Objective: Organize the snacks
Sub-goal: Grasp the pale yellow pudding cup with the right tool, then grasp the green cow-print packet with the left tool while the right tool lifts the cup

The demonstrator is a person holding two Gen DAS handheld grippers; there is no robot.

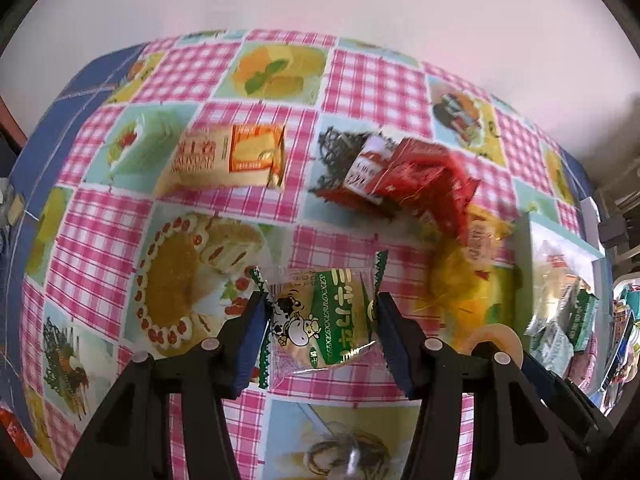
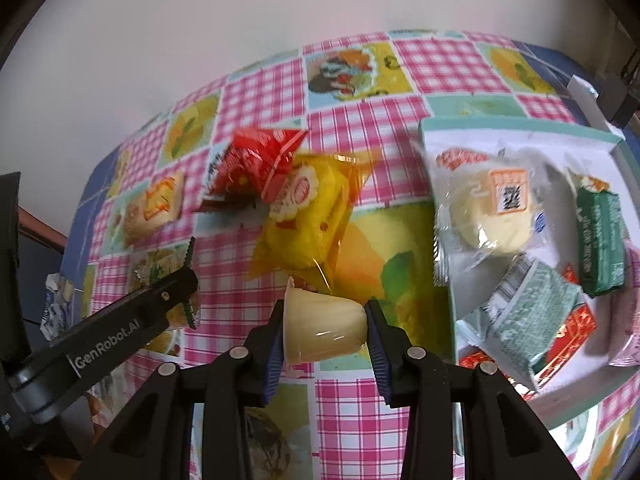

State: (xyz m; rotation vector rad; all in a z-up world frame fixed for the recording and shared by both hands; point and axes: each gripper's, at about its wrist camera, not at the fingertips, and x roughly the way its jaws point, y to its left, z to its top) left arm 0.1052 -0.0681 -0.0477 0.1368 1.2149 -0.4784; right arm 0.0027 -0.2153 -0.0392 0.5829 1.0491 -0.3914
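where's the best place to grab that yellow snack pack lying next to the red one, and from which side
Grip the yellow snack pack across its narrow width at the puffy middle, coming from above. It lies flat on the tablecloth with its long axis slanting, so the long sides are free. Its upper end touches the red pack, so avoid that end, and its crimped tails are too thin to hold firmly.

A plain pale wall [image 1: 320, 0] behind a table in pink-checked cloth [image 1: 372, 80] (dessert pictures).
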